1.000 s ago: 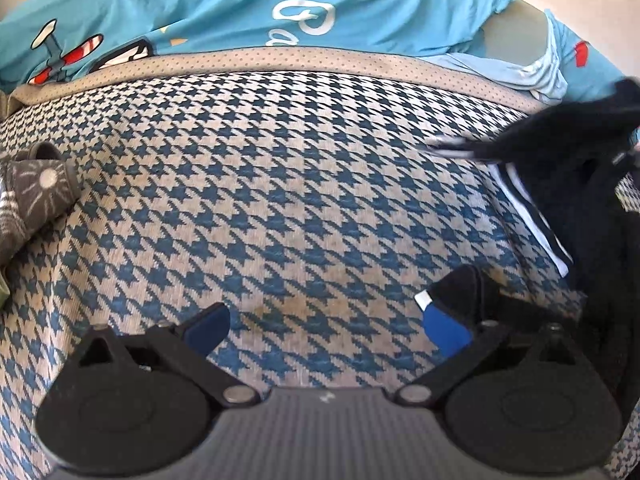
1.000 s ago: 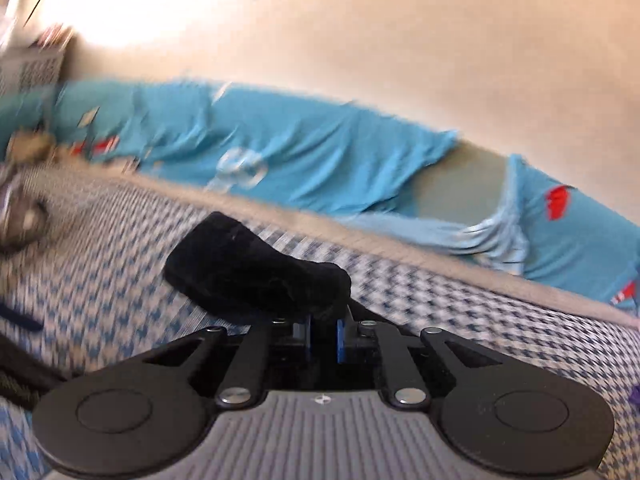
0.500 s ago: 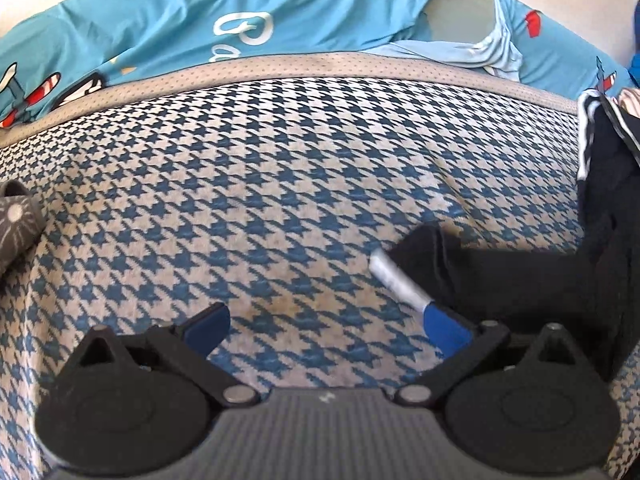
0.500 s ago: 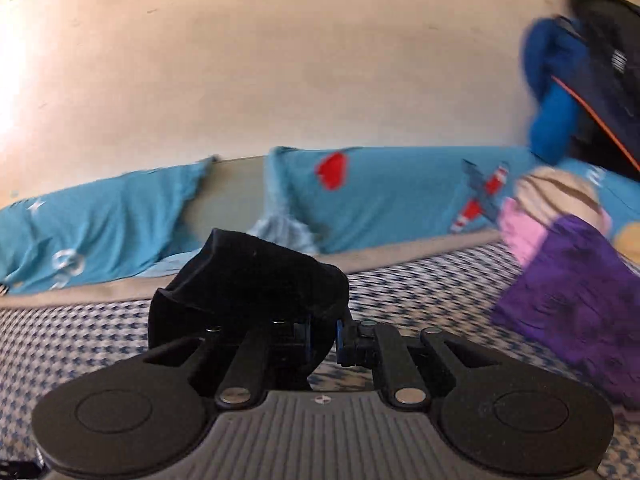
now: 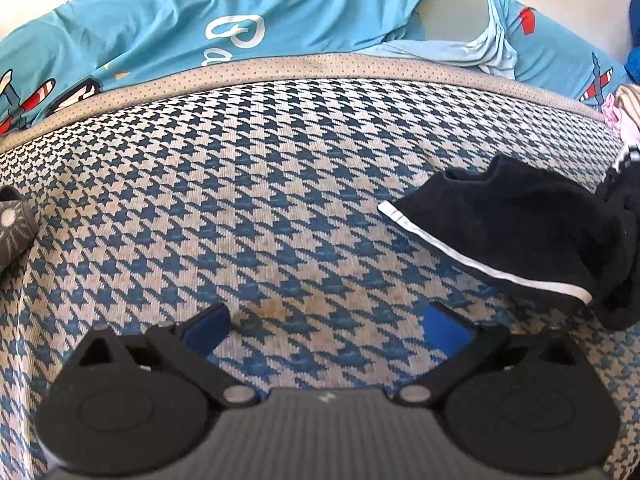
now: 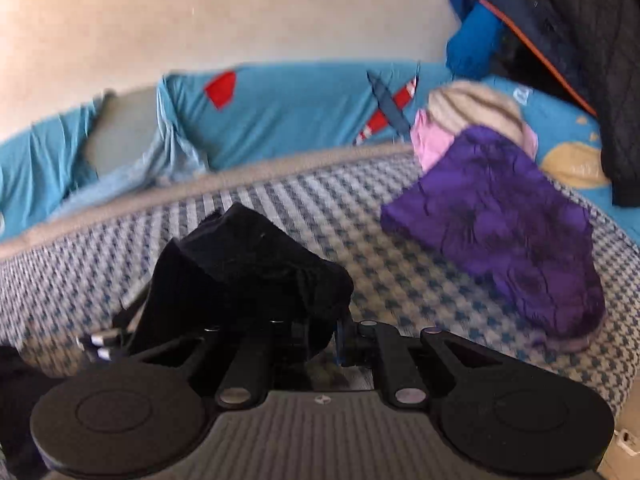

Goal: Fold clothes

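Your right claw is pinched tight on the black cloth, and your left claw is wide open, with the cloth off to its right.

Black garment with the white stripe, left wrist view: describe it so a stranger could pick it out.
Start from the houndstooth blue-and-beige cover that fills the left wrist view. At its right edge, beyond the open left gripper, lies the black garment, crumpled. A thin white stripe along its near edge sets it apart from the turquoise cartoon sheet behind and the pink clothes at far right.
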A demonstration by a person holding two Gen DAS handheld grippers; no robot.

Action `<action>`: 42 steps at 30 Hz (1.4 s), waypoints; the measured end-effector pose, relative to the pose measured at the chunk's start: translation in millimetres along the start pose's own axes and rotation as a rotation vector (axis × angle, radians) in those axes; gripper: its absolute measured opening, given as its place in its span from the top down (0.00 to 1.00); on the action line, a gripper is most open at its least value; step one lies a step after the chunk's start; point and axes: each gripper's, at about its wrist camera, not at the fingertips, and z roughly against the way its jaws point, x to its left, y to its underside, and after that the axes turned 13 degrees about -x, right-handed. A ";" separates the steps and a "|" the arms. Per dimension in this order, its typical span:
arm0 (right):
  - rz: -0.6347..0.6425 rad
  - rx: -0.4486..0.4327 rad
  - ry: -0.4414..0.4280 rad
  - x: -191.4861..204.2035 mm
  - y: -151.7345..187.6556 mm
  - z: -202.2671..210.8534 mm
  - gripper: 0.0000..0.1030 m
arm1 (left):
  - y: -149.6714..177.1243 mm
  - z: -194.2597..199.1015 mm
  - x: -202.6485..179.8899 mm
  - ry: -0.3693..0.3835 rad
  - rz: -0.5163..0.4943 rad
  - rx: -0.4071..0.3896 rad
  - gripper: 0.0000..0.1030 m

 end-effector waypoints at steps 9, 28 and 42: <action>0.081 0.111 0.029 2.2 27.5 -4.9 0.90 | 0.7 7.8 -2.3 0.060 0.043 -0.026 0.00; -0.006 0.147 -0.052 8.5 38.4 2.1 0.87 | 2.4 -21.5 -81.6 0.211 -0.074 -0.018 0.00; 0.075 0.137 -0.352 76.8 66.1 18.5 0.87 | -1.1 -17.5 -58.0 0.164 -0.008 -0.029 0.00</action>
